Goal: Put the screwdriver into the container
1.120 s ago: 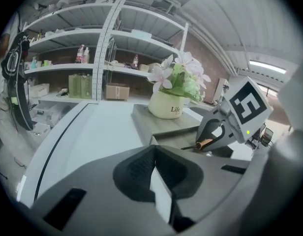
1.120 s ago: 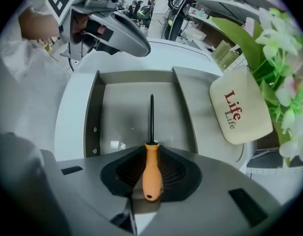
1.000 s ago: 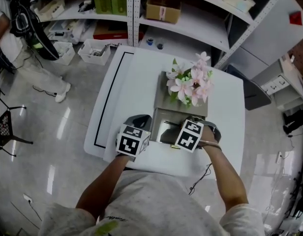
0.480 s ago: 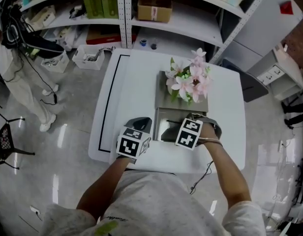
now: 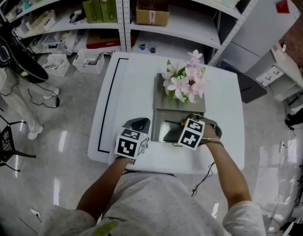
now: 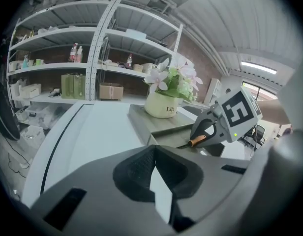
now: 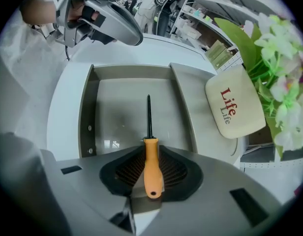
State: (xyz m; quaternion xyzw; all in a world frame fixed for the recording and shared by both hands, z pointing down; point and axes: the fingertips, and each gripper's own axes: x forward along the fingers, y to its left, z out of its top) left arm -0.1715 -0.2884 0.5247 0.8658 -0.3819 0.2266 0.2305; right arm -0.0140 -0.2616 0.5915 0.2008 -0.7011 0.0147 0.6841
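Above the container [image 7: 88,113], orange-handled screwdriver [image 7: 150,149] tight between the right tool's [image 7: 151,175] jaws, shaft straight ahead

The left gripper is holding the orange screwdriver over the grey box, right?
Not quite. It is the right gripper that holds the orange screwdriver, not the left one. The right gripper view shows the handle between its jaws, with the shaft pointing out over the grey box.

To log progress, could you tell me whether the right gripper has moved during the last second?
No: judged against the container, the right gripper stays over its open near end, holding the screwdriver.
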